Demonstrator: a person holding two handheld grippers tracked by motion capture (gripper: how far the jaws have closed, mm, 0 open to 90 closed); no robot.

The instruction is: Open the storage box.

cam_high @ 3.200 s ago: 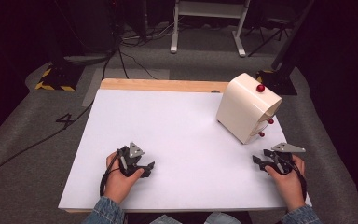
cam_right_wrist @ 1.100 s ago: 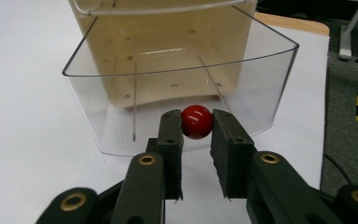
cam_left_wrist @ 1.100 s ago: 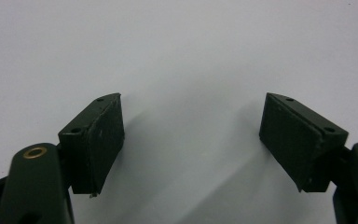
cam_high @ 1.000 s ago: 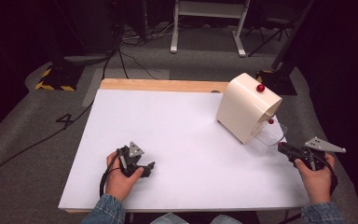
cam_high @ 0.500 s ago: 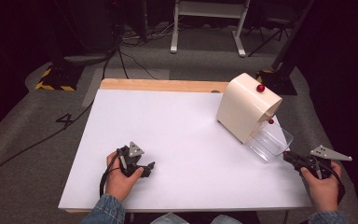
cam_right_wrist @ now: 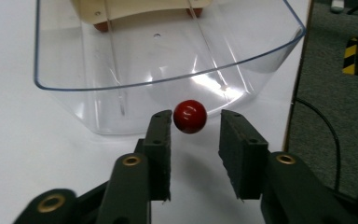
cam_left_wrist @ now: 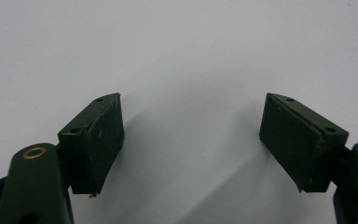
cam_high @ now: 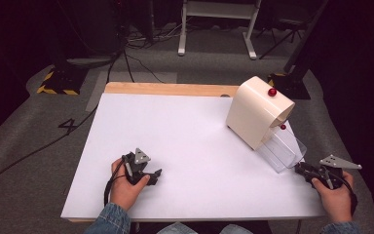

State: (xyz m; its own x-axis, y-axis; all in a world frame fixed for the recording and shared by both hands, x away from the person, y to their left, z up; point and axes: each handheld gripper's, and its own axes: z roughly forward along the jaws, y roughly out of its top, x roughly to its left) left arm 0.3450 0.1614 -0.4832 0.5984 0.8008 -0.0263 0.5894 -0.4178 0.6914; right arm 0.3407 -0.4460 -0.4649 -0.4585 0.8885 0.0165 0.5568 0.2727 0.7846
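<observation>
Table point(cam_high: 185, 136): white board, wooden strip along its far edge; the person works from the 6 o'clock side.
Cabinet point(cam_high: 255, 109): cream box with a rounded top, standing at about 2 o'clock on the table; a red top knob point(cam_high: 272, 91) sits on its upper face.
Drawer point(cam_right_wrist: 168, 56): clear plastic, drawn out of the cabinet toward the 5 o'clock corner and open at the top. Nothing can be seen inside it. In the high view it projects from the cabinet's lower front point(cam_high: 282, 151).
Drawer knob point(cam_right_wrist: 190, 116): red ball on the drawer's front wall; it is the only grip point on that face, which accounts for the right gripper's line of approach.
Right gripper point(cam_right_wrist: 195, 125): at 4 o'clock on the table, level with the knob and facing the drawer front. Jaws narrowly parted, one on each side of the knob; the left jaw looks to be touching it or nearly so, and a gap shows on the right. Not clamped. In the high view the right hand point(cam_high: 333, 192) holds it just off the drawer's end.
Left gripper point(cam_left_wrist: 191, 135): at 7 o'clock, low over bare table, jaws spread wide with nothing between them. Judged parked out of the way, since the drawer needs one hand.
Left hand point(cam_high: 126, 183): resting on the table by the near edge.
</observation>
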